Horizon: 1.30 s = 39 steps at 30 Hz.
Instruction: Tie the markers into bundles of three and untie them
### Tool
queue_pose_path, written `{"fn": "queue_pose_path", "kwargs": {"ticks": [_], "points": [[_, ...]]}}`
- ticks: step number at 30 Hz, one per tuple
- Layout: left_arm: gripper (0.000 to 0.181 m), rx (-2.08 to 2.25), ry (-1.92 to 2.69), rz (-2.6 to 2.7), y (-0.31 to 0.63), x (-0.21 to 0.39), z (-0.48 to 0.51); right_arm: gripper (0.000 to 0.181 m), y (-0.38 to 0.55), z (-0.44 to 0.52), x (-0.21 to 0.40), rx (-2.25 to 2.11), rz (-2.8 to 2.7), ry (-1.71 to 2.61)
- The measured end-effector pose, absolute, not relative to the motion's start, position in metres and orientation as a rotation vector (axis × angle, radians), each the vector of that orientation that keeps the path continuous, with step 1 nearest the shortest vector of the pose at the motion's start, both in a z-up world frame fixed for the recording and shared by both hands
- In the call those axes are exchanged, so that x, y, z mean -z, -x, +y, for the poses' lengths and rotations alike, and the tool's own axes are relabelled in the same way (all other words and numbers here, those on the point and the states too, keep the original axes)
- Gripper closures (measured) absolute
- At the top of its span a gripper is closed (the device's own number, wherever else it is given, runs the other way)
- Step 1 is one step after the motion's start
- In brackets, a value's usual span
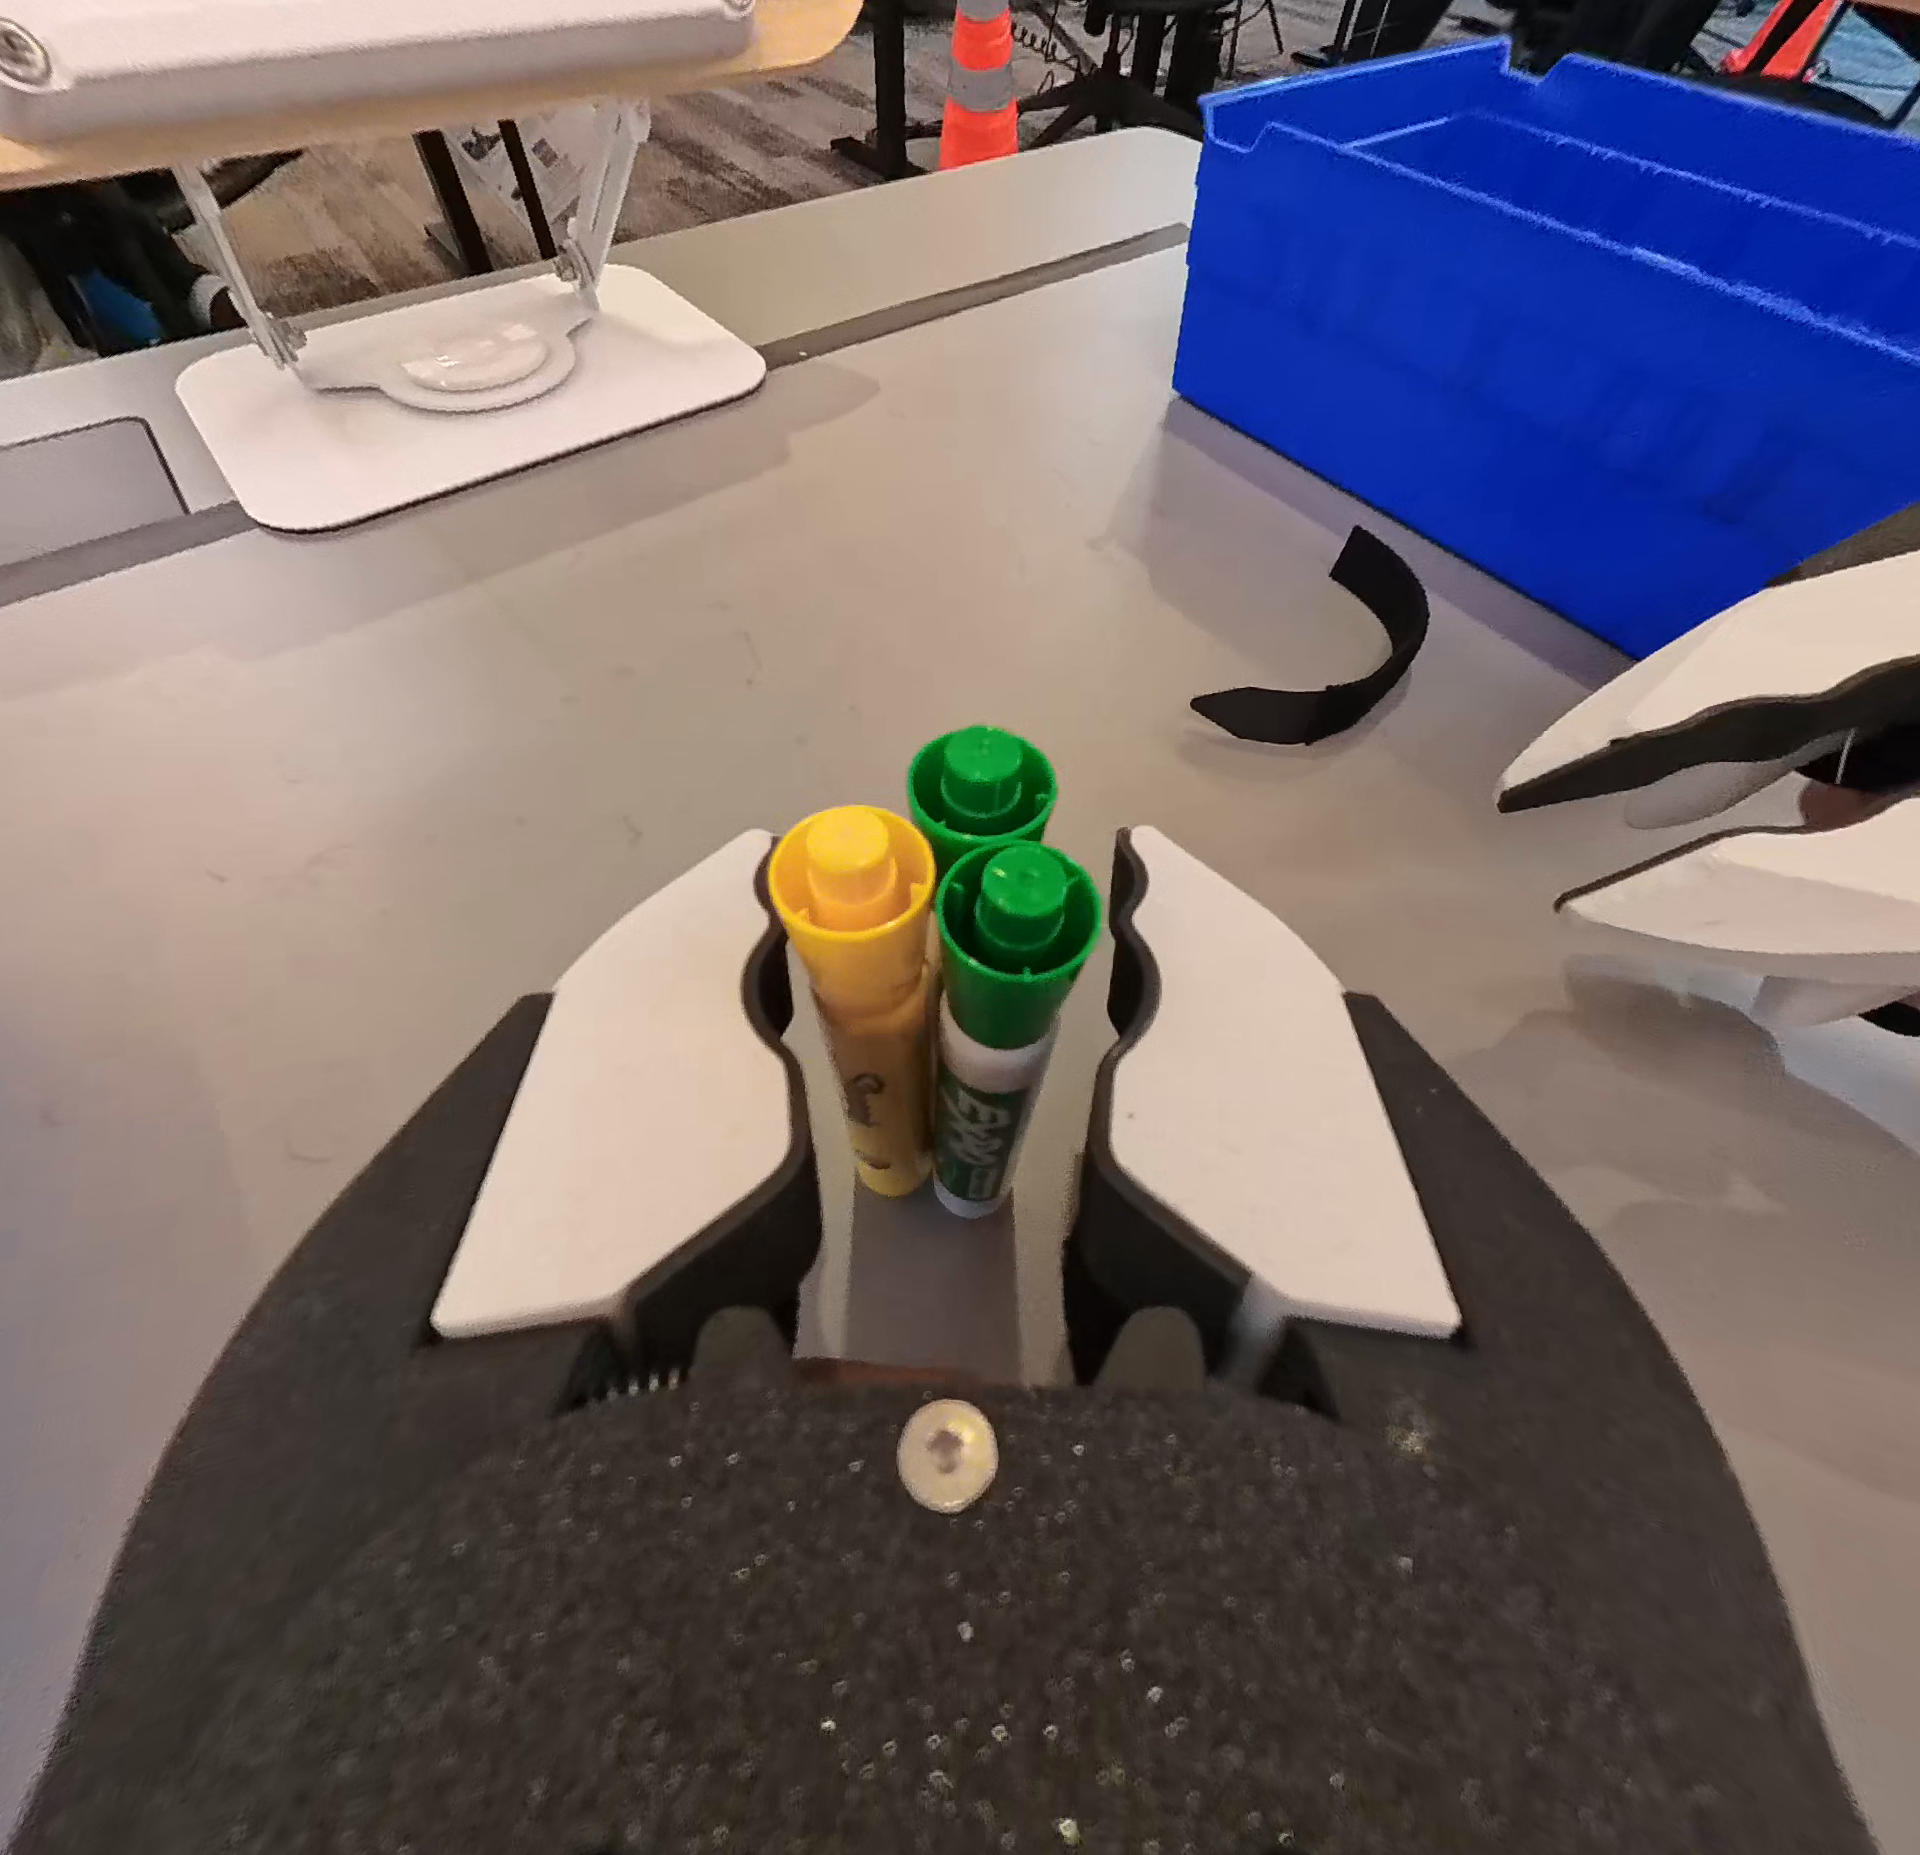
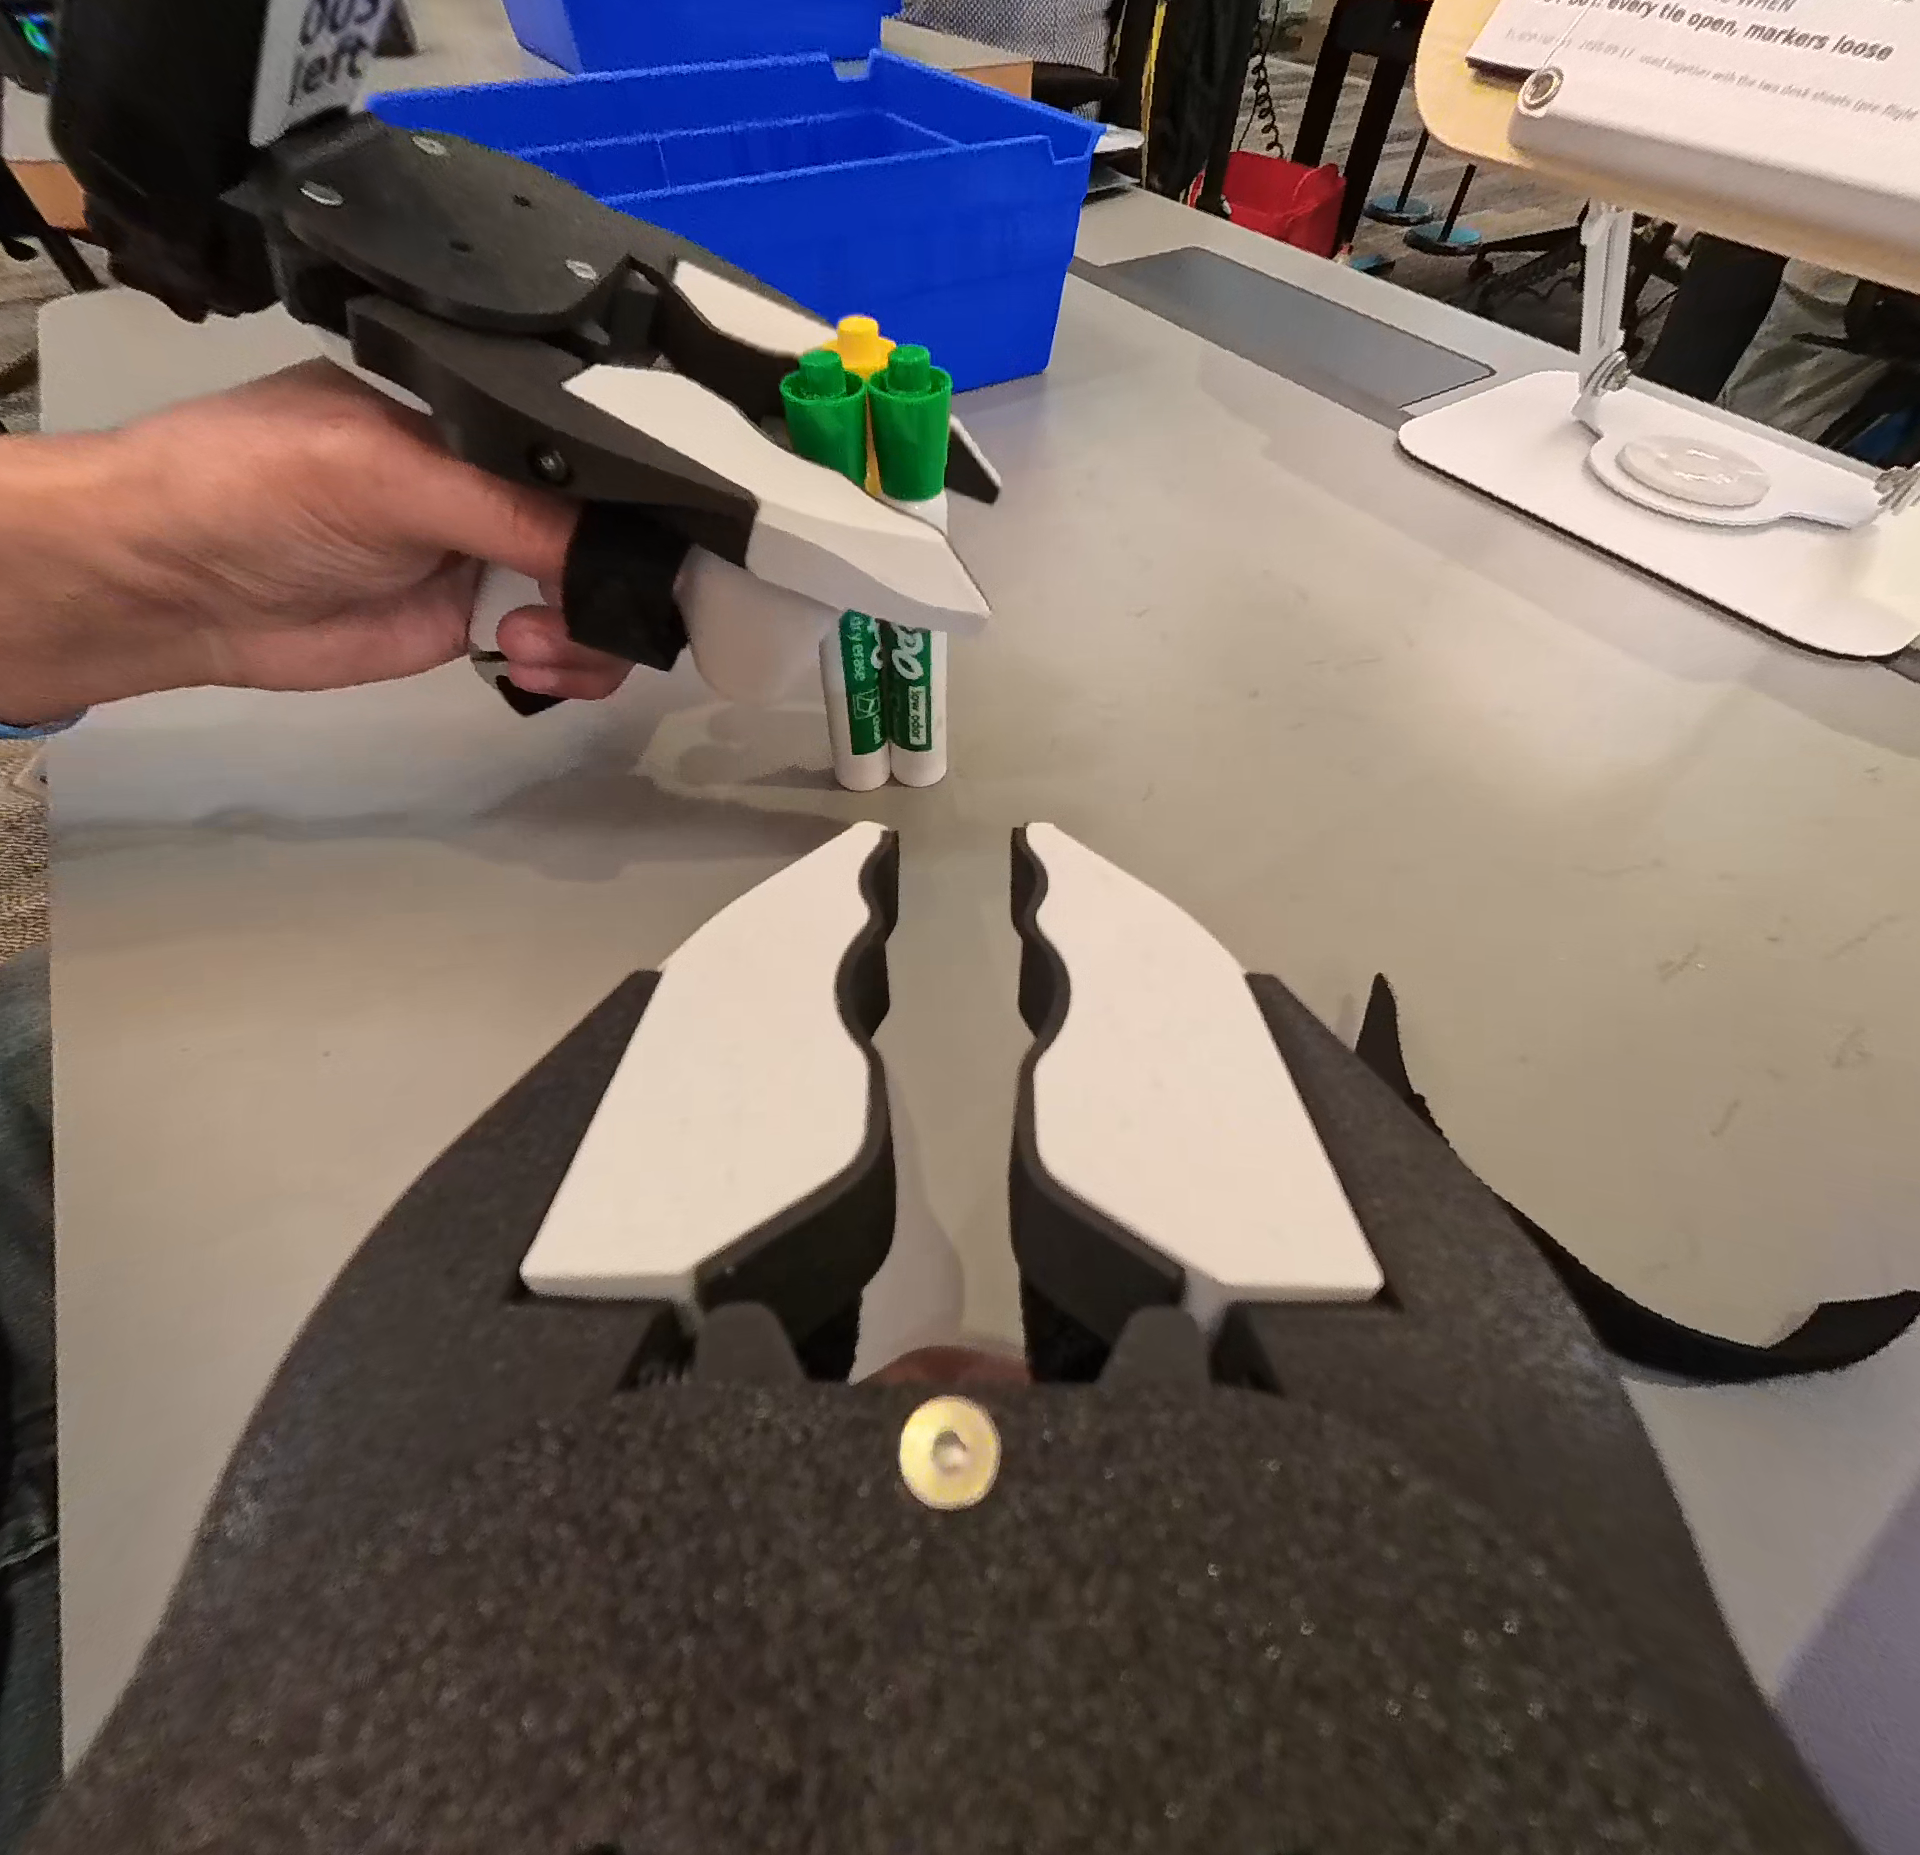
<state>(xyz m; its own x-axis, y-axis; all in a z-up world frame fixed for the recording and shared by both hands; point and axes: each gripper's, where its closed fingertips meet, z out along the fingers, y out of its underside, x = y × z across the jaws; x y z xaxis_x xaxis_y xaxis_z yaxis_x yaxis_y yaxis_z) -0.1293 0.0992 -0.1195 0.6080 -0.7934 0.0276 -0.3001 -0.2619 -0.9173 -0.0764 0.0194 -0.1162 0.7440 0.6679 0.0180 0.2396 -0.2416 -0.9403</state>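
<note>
Markers [image 1: 935,953] upright on grey table [image 1: 520,766] | left tool [image 1: 943,875] clamps them | right tool [image 2: 954,860] slightly parted, empty

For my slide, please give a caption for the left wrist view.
Left gripper encloses three upright markers, one yellow and two green, on a grey table; black strap lies loose nearby.

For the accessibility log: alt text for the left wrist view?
Left gripper brackets three upright markers, one yellow and two green, on a grey table. A black strap lies ahead beside a blue bin; the right gripper enters at right.
</note>
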Motion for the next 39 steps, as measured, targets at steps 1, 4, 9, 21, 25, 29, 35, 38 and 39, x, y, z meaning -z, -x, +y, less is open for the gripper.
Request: {"fn": "queue_pose_path", "kwargs": {"ticks": [1, 4, 9, 21, 25, 29, 35, 38, 39], "points": [[0.123, 0.619, 1.832, 0.888, 0.129, 0.119, 0.098, 0.161, 0.076, 0.019, 0.116, -0.473, -0.707, 1.813], [0.118, 0.638, 1.871, 0.914, 0.129, 0.120, 0.090, 0.161, 0.076, 0.019, 0.116, -0.473, -0.706, 1.814], [0.105, 0.554, 1.911, 0.946, 0.137, 0.115, 0.085, 0.161, 0.075, 0.020, 0.116, -0.476, -0.702, 1.813], [0.100, 0.497, 1.976, 1.070, 0.155, 0.080, 0.089, 0.161, 0.075, 0.019, 0.114, -0.478, -0.700, 1.811], [0.106, 0.408, 2.071, 1.360, 0.153, 0.055, 0.092, 0.161, 0.070, 0.020, 0.111, -0.480, -0.684, 1.803], [0.123, 0.327, 2.209, 1.555, 0.144, 0.044, 0.095, 0.161, 0.066, 0.020, 0.108, -0.474, -0.670, 1.801], [0.127, 0.282, 2.483, 1.634, 0.135, 0.062, 0.093, 0.162, 0.065, 0.020, 0.110, -0.466, -0.675, 1.802], [0.129, 0.167, 2.503, 1.656, 0.135, 0.076, 0.093, 0.162, 0.066, 0.018, 0.110, -0.457, -0.686, 1.799], [0.129, 0.119, 2.487, 1.668, 0.136, 0.078, 0.094, 0.162, 0.065, 0.018, 0.109, -0.451, -0.689, 1.797]]}}
